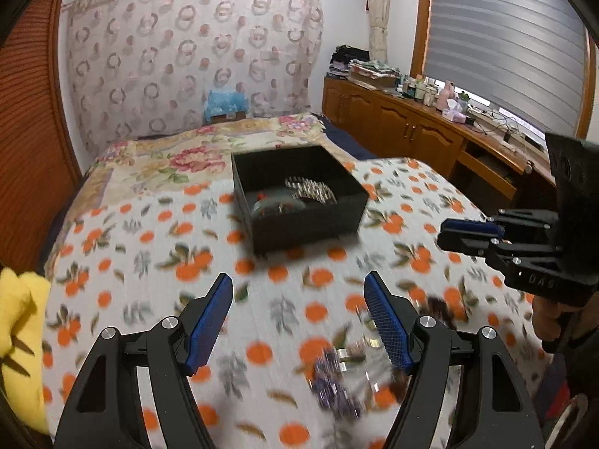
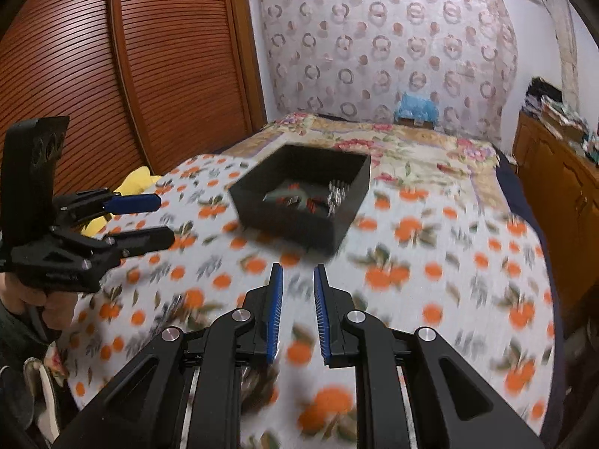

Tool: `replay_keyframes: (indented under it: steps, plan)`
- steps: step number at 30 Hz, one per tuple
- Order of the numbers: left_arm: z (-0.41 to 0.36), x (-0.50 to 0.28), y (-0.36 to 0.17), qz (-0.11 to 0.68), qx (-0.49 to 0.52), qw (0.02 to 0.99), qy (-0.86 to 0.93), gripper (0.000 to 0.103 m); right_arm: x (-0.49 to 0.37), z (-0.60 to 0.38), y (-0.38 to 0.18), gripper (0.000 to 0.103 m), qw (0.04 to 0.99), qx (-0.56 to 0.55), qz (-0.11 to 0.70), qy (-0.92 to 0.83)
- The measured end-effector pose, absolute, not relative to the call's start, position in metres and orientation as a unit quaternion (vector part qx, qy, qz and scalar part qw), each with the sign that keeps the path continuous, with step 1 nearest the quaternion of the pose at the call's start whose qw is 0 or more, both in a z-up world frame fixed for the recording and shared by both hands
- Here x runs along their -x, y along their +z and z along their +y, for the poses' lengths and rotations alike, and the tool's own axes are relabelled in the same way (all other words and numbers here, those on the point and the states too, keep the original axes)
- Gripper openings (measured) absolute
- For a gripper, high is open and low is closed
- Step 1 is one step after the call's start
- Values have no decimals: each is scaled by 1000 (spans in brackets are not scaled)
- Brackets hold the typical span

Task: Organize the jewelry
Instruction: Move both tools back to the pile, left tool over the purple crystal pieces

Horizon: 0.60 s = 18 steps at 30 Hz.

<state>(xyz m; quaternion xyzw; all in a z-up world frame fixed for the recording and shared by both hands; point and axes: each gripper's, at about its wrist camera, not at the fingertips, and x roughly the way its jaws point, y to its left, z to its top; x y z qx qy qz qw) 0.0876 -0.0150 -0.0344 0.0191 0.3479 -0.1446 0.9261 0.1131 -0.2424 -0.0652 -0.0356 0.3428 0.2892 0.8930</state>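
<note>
A black open box [image 1: 299, 202] stands on the orange-print blanket and holds a silver bracelet [image 1: 310, 189] and other pieces; it also shows in the right wrist view [image 2: 303, 202]. Loose jewelry [image 1: 348, 370], purple beads and silver bits, lies blurred on the blanket near my left gripper's right finger. My left gripper [image 1: 299, 295] is open and empty above the blanket, also seen from the right wrist [image 2: 149, 220]. My right gripper [image 2: 297, 284] is narrowly open and empty, pointing at the box; it shows at the right of the left wrist view [image 1: 449, 234].
A yellow cloth [image 1: 18, 321] lies at the bed's left edge. A wooden cabinet [image 1: 411, 131] with clutter on top runs along the right. A slatted wooden wardrobe [image 2: 112, 75] stands at the left. A floral quilt [image 1: 179, 153] covers the far bed.
</note>
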Motion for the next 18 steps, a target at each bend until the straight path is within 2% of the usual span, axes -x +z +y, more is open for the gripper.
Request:
replay_keyframes:
  steps: [2, 3, 9, 11, 12, 18]
  plan:
    - [-13, -76, -43, 355, -17, 924, -144, 70, -99, -245, -73, 33, 893, 31, 346, 284]
    - [-12, -71, -47, 360, -14, 922, -145, 70, -93, -247, -76, 35, 894, 26, 348, 282]
    - [-8, -57, -68, 390, 2, 910, -144, 67, -65, -250, -99, 38, 890, 30, 366, 269]
    - [-8, -56, -75, 404, 8, 904, -143, 54, -62, -250, -106, 40, 889, 34, 373, 264]
    - [-8, -56, -77, 409, 14, 901, -145, 53, -61, -249, -109, 40, 888, 35, 375, 264]
    - [-10, -62, -87, 431, 47, 888, -155, 51, -55, -248, -113, 41, 886, 38, 373, 272]
